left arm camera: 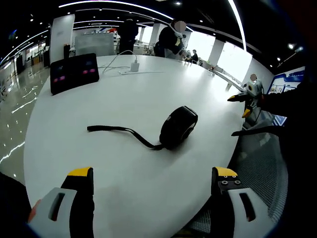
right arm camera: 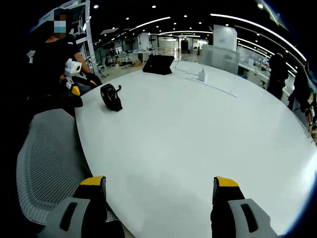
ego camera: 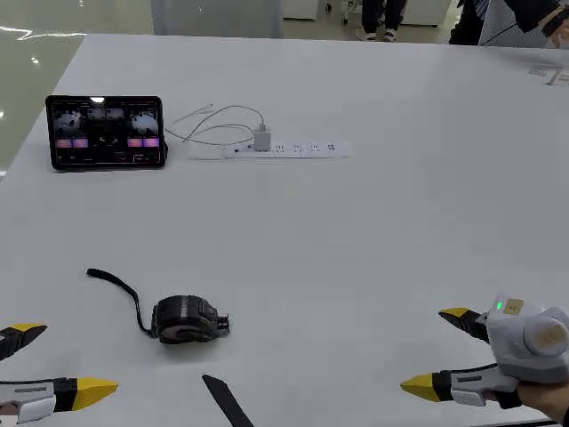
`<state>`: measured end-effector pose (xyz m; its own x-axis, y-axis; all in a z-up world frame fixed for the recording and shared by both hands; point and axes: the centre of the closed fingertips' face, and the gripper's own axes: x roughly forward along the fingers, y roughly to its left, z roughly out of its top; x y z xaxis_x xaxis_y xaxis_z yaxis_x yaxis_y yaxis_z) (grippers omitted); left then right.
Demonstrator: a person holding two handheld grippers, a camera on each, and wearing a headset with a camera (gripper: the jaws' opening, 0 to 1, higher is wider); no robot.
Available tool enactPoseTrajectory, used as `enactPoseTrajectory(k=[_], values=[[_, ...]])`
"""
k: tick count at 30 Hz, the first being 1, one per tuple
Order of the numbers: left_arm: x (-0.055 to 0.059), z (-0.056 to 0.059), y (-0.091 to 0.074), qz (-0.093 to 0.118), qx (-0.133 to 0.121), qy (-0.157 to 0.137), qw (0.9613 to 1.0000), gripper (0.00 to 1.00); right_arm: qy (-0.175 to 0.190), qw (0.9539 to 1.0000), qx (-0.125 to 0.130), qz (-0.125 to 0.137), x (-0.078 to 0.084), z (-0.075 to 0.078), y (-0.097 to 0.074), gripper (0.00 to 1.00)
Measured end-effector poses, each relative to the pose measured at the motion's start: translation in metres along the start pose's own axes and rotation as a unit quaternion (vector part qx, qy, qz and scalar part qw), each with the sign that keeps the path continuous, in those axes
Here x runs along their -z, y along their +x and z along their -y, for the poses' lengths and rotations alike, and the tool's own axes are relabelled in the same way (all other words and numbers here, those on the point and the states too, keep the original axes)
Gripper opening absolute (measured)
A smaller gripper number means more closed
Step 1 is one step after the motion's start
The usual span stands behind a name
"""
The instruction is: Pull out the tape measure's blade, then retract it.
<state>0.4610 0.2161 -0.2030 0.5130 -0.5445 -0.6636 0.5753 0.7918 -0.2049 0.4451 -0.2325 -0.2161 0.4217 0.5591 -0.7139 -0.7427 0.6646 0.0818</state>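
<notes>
A black tape measure lies on the white table near the front left, its black wrist strap trailing to the left; its blade is not drawn out. In the left gripper view the tape measure lies a short way ahead of my open left gripper. In the head view the left gripper stands open at the bottom left, left of the tape measure. My right gripper stands open at the bottom right, far from it. The right gripper view shows its yellow-tipped fingers apart and the tape measure far off.
A black tablet stands at the back left. A white power strip with a charger and white cable lies behind the middle. A black strip lies at the front edge. A mesh chair stands by the table.
</notes>
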Motion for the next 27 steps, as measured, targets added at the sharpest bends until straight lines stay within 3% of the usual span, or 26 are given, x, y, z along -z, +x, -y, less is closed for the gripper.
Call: enactPoseTrajectory(k=[3,9,18,21,27], values=[[-0.001,0.0,0.0,0.0,0.002,0.001,1.0,0.97,0.016,0.9998,0.004,0.01,0.001,0.004,-0.004,0.98],[-0.002,0.003,0.001,-0.003,0.013,0.004,0.9999,0.98,0.025,0.9995,0.02,0.008,0.007,0.017,-0.011,0.99],[-0.001,0.005,0.0,-0.01,0.025,0.007,0.9996,0.93,0.005,0.9999,0.012,0.007,0.002,0.012,-0.014,0.99],[0.001,0.011,0.001,-0.016,0.037,0.007,0.9992,0.98,0.009,0.9999,0.012,0.008,0.002,0.012,-0.013,0.99],[0.001,0.009,0.002,-0.015,0.031,0.008,0.9994,0.99,0.007,0.9999,0.011,0.01,0.001,0.01,-0.014,0.99]])
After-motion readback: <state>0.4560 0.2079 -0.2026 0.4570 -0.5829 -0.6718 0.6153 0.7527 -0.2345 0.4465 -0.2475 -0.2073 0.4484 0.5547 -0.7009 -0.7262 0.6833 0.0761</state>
